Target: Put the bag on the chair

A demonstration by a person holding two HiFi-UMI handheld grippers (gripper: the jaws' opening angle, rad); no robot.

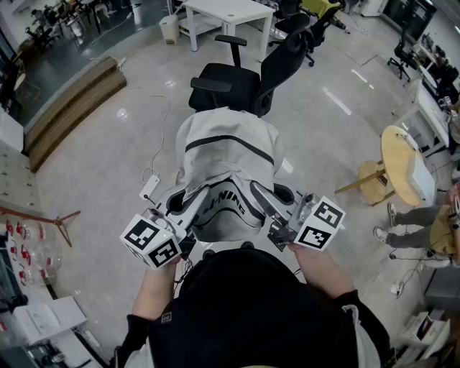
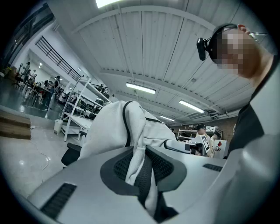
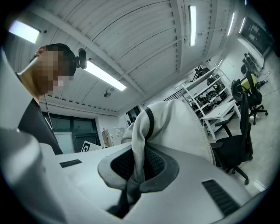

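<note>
A white backpack (image 1: pixel 228 162) with a black stripe hangs in the air between my two grippers, just in front of a black office chair (image 1: pixel 248 77). My left gripper (image 1: pixel 192 203) is shut on a fold of the bag's white fabric (image 2: pixel 139 162), which runs between the dark pads. My right gripper (image 1: pixel 260 195) is shut on another fold of the bag (image 3: pixel 140 162) on the other side. In both gripper views the bag's bulk (image 2: pixel 118 127) rises beyond the jaws. The chair's seat (image 3: pixel 232 151) shows past the bag in the right gripper view.
A white table (image 1: pixel 228 20) stands behind the chair. A round wooden table (image 1: pixel 404 165) and a wooden stool (image 1: pixel 368 180) are at the right. A cable and power strip (image 1: pixel 149 188) lie on the floor at the left. Wooden steps (image 1: pixel 72 108) lie far left.
</note>
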